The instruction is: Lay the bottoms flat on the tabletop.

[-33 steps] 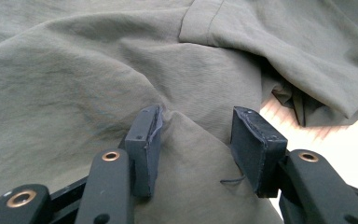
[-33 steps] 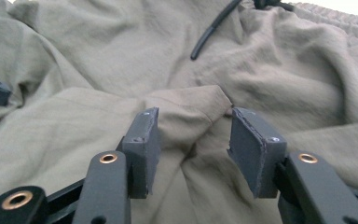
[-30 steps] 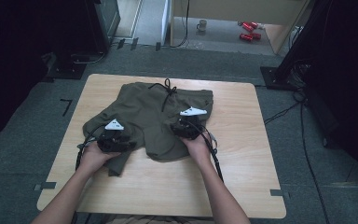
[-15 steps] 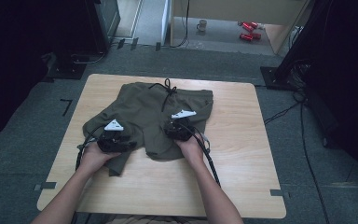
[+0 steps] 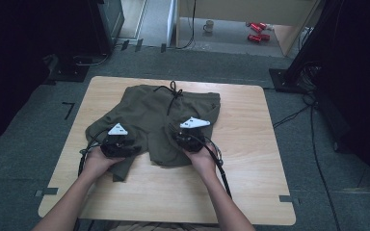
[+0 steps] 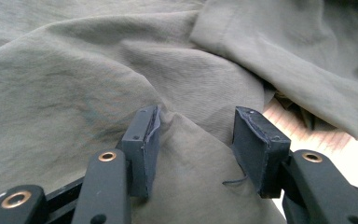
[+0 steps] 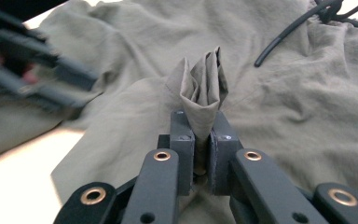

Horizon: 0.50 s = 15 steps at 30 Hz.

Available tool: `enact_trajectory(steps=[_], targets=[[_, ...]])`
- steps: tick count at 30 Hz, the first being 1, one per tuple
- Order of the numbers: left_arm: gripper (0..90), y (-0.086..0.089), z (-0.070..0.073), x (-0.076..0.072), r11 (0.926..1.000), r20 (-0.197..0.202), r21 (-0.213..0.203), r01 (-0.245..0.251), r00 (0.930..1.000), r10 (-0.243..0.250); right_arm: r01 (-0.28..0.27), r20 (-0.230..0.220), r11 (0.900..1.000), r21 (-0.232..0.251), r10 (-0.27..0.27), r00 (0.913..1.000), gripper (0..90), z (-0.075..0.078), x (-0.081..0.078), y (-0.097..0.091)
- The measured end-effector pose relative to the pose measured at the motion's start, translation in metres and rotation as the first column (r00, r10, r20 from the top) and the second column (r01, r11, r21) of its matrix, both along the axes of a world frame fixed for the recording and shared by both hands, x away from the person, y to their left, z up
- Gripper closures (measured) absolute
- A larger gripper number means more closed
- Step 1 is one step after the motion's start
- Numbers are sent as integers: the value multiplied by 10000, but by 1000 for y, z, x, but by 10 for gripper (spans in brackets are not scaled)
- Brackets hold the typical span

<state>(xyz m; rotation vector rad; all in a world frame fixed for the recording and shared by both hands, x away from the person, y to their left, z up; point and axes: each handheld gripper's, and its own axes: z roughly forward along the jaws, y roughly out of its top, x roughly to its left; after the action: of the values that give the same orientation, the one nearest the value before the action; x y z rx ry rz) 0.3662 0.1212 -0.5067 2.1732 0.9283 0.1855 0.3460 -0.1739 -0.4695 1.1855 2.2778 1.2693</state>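
Olive green shorts (image 5: 149, 113) lie spread on the wooden table (image 5: 250, 144), their black drawstring (image 5: 172, 94) at the far waistband. My right gripper (image 7: 200, 135) has just been closing and is shut on a raised fold of the shorts (image 7: 205, 88), which sticks up above its pads. In the high view the right gripper (image 5: 178, 136) sits on the right leg. My left gripper (image 6: 198, 135) rests open on the shorts (image 6: 74, 84) with a low hump of cloth between its fingers (image 6: 144, 135). The left gripper (image 5: 124, 143) is at the left leg's hem.
Bare table wood lies to the right of the shorts and along the near edge. A cable (image 5: 221, 168) trails from the right gripper toward the person. On the floor beyond the table are red cans (image 5: 257, 31), a mug (image 5: 208, 26) and black stands.
The right gripper has shifted a little to the left over the shorts and now pinches up a fold of cloth. The left gripper has stayed where it was.
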Motion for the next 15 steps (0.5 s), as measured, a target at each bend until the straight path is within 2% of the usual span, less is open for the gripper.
enact_trajectory(steps=[1,2,9,13,14,15], targets=[[508,0,0,0,10000,2,-15,-22,10000,22,-115,18,9999,-15,115,9999,838,1,-12,-2],[508,0,0,0,10000,0,-29,-40,10000,40,-115,18,9999,-15,115,9999,838,1,-12,-2],[505,1,-1,-1,9998,-10,-167,-117,9999,117,-572,132,9978,-332,577,9982,837,-1,-53,-8],[503,1,-1,-2,9998,53,-180,-125,9999,126,-640,95,9976,-249,642,9979,836,-1,-74,-15],[502,1,-2,-2,9998,65,-173,-117,9999,118,-739,86,9970,-226,741,9972,836,-1,-84,-18],[502,2,-2,-2,9998,79,-178,-119,9999,120,-739,86,9970,-226,741,9972,836,-1,-84,-18]])
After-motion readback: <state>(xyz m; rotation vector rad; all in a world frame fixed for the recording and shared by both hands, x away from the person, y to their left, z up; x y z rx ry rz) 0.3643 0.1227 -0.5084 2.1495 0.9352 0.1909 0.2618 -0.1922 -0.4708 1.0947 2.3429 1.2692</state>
